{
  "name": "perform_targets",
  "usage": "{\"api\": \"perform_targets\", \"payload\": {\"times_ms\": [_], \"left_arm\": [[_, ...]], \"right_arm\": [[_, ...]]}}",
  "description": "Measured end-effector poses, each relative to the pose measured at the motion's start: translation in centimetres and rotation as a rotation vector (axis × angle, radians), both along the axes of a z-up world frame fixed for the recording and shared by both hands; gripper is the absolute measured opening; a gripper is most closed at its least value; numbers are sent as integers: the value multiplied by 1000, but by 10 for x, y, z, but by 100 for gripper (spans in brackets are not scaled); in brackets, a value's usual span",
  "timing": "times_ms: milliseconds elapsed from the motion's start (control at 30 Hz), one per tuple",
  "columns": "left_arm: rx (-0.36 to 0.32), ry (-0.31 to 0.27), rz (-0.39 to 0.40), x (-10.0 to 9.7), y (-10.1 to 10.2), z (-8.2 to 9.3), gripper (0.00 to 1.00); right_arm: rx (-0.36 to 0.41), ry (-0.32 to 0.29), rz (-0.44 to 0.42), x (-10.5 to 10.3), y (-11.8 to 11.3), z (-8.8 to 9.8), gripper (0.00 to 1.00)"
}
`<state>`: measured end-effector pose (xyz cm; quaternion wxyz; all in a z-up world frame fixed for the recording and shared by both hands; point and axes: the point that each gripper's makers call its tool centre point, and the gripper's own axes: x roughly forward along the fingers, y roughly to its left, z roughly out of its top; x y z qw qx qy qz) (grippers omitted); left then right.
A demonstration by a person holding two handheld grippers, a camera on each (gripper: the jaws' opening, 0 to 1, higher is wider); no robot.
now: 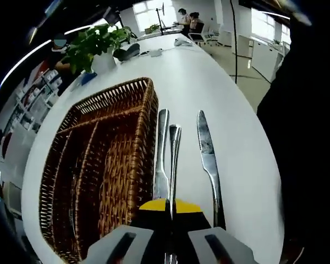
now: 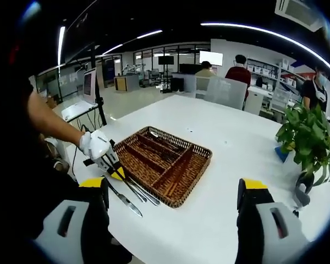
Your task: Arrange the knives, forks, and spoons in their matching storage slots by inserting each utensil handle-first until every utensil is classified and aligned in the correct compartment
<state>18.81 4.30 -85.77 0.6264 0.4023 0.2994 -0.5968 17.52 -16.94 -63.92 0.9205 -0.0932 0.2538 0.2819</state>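
A brown wicker basket (image 1: pixel 104 165) with long compartments lies on the white table (image 1: pixel 236 110). Beside its right wall lie a silver utensil (image 1: pixel 162 148) and a knife (image 1: pixel 209 159). Between them runs another silver utensil (image 1: pixel 174 154), and my left gripper (image 1: pixel 170 208) is shut on it with its yellow tips together; its head is hidden. In the right gripper view, the basket (image 2: pixel 162 162) is ahead, and the left gripper (image 2: pixel 104 157) sits at its near left corner over the utensils (image 2: pixel 140 191) and the knife (image 2: pixel 124 201). My right gripper (image 2: pixel 173 190) is open above the table.
A potted plant (image 1: pixel 96 44) (image 2: pixel 305 137) stands on the table beyond the basket. A person's arm (image 2: pixel 49 124) holds the left gripper. The table's edge curves near the knife. People sit at desks far behind.
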Motion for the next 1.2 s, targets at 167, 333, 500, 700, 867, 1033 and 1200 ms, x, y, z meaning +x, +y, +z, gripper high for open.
{"api": "perform_targets", "payload": {"times_ms": [167, 333, 500, 700, 867, 1033, 1200], "left_arm": [[-24, 15, 6, -1, -5, 16, 0], [-26, 34, 3, -6, -7, 22, 0], [-33, 52, -11, -11, -6, 38, 0], [-92, 70, 34, -11, -4, 66, 0], [-94, 83, 38, -13, 3, 85, 0], [-197, 107, 59, -9, -1, 122, 0], [-189, 45, 45, 2, 4, 151, 0]], "right_arm": [[-2, -2, 10, 2, 3, 2, 99], [-8, -8, 23, 2, 7, 3, 99], [-10, -15, 27, 2, 6, 6, 99], [9, -17, 18, 2, 3, 10, 99], [3, -5, 24, 0, 3, 5, 99], [6, 1, 31, 3, 5, 4, 99], [10, -4, 25, 7, 2, 6, 99]]}}
